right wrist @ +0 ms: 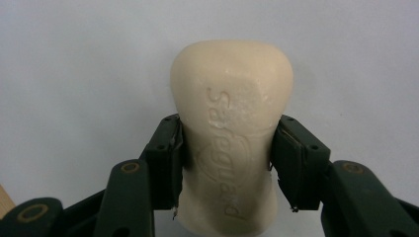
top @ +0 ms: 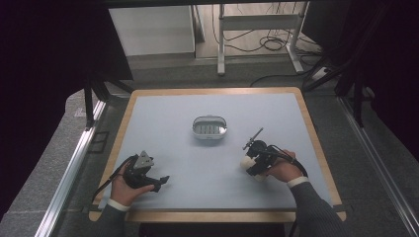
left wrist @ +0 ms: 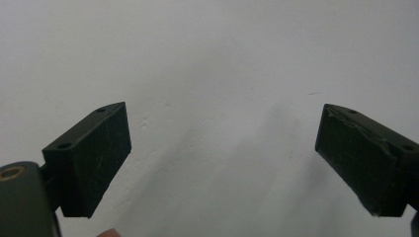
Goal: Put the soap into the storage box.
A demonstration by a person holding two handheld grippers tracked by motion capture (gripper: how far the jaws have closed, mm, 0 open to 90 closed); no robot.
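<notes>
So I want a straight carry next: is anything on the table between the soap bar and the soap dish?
Nothing visible. The right tool is shut on the soap bar, and bare table lies between it and the open soap dish farther back.

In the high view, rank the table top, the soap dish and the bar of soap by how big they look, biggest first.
1. Table top, by far the largest.
2. Soap dish.
3. Bar of soap, partly hidden by the right claw shut on it, so its full size is unsure.
</notes>
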